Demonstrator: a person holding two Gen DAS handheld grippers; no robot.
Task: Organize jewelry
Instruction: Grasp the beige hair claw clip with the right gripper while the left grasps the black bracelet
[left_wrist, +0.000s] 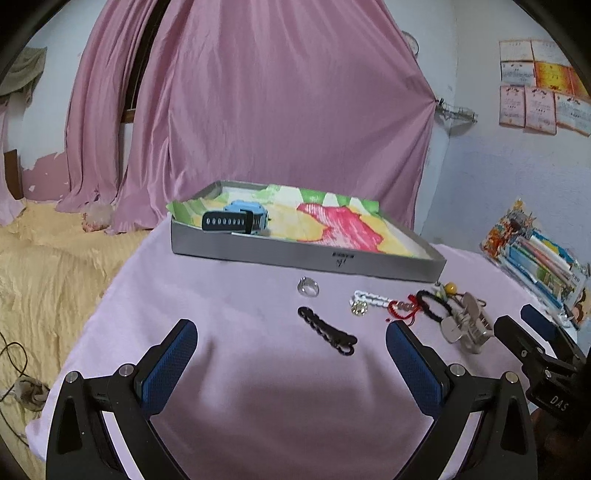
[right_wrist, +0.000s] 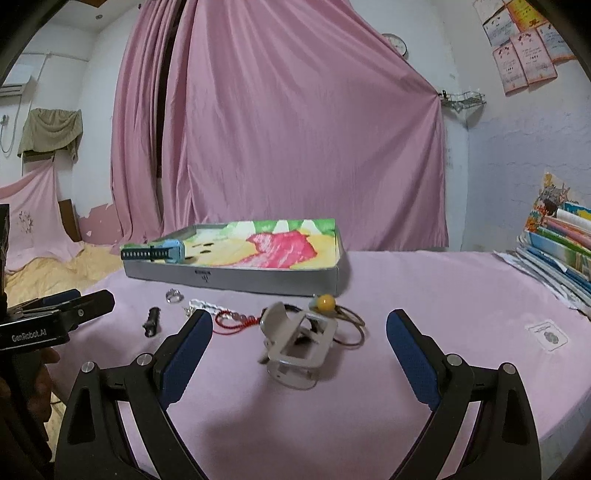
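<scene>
Both claws, left (left_wrist: 291, 341) and right (right_wrist: 300, 332), gape wide and empty over the pink-clothed counter (left_wrist: 240, 387). A black braided bracelet (left_wrist: 327, 331) lies between the left claw's fingers, long axis running from far-left to near-right. A grey metal watch band (right_wrist: 295, 345) rests between the right claw's fingers.

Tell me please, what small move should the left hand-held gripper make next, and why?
Probably lower the left hand-held gripper forward onto the black braided bracelet. Its jaws are open and empty, and the bracelet lies on the pink tablecloth just ahead between its fingers. So far only the blue watch with the black strap sits in the grey tray with colourful paper.
</scene>
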